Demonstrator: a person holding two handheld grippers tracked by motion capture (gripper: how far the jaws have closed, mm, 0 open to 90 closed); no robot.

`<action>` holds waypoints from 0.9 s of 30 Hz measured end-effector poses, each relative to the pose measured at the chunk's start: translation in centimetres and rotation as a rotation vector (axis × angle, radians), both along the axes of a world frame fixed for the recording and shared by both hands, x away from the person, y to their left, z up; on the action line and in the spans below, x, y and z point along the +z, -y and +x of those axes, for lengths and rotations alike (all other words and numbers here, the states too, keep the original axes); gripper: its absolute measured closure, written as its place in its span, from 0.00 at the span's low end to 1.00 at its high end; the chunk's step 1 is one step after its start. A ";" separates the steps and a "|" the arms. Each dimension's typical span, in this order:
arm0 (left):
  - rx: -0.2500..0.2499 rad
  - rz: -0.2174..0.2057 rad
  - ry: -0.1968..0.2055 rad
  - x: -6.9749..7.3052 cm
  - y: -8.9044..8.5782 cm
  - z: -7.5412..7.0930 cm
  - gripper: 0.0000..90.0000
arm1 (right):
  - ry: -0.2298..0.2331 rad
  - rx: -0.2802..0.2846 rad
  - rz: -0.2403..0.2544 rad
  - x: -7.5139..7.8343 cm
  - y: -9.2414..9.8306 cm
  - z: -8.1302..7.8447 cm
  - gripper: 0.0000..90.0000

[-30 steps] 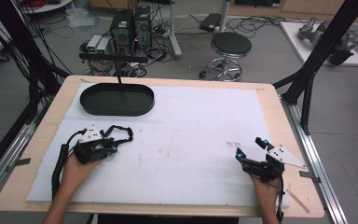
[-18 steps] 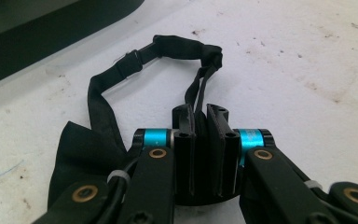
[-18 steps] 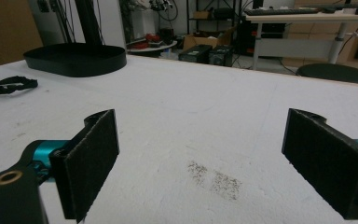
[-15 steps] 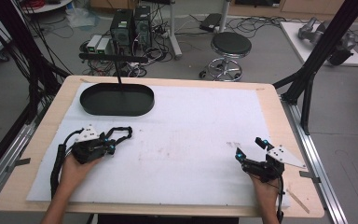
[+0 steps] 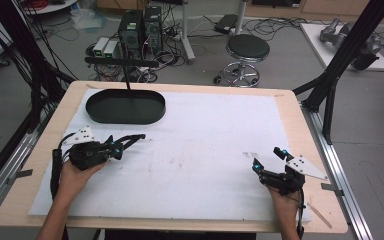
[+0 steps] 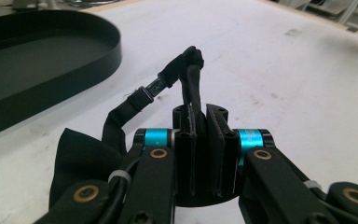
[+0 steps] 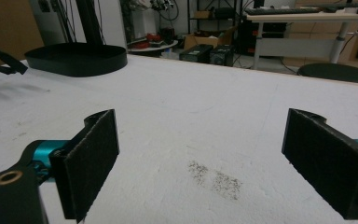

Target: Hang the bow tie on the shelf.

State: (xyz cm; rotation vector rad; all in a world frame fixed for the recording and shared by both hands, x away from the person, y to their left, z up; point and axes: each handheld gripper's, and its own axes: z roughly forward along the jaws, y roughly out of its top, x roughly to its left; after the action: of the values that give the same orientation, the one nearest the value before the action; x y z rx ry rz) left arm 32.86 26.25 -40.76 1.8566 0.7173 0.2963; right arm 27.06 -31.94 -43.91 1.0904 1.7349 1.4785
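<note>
1. Strap [image 6: 186, 88] is sitting pinched between the left gripper's [image 6: 200, 121] pressed-together jaws, low centre in the left gripper view, looping up and trailing left.
2. Right gripper [image 5: 270, 162], lower right in the high view, is holding its jaws spread.
3. Tray [image 5: 125, 106] is lying upper left.

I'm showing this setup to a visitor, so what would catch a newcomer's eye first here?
Probably the left hand-held gripper, jaws shut on a black strap with a bow-like piece, near the table's left side. Behind it sits a black oval tray at the far left, while the right hand-held gripper rests open at the near right.
</note>
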 end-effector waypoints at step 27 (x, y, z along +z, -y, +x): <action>-0.071 0.030 0.032 4.9 4.1 8.3 0.91 | 0.000 -0.003 0.001 0.0 0.1 0.1 0.11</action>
State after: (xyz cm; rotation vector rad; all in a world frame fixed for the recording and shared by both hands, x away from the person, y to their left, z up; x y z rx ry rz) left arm 41.14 22.14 -35.88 1.8967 0.6267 0.2917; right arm 27.13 -32.03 -43.94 1.0938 1.7319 1.4779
